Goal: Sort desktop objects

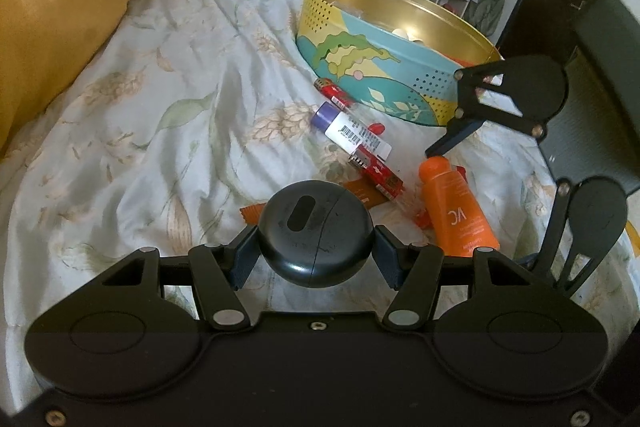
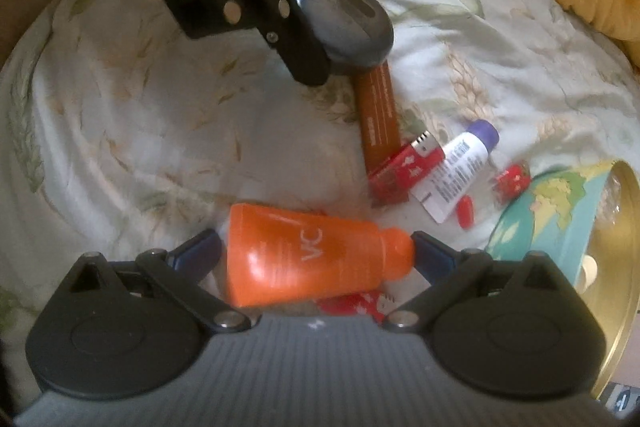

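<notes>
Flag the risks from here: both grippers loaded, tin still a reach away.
1. The left gripper pinches the round black case on its curved sides, so it may squirt out.
2. The right gripper spans the orange bottle end to end, cap against one finger; the bottle could pivot or drop.
3. Both grippers work close together beside the tin; they might collide or drag the red packets on the soft bedspread.
</notes>
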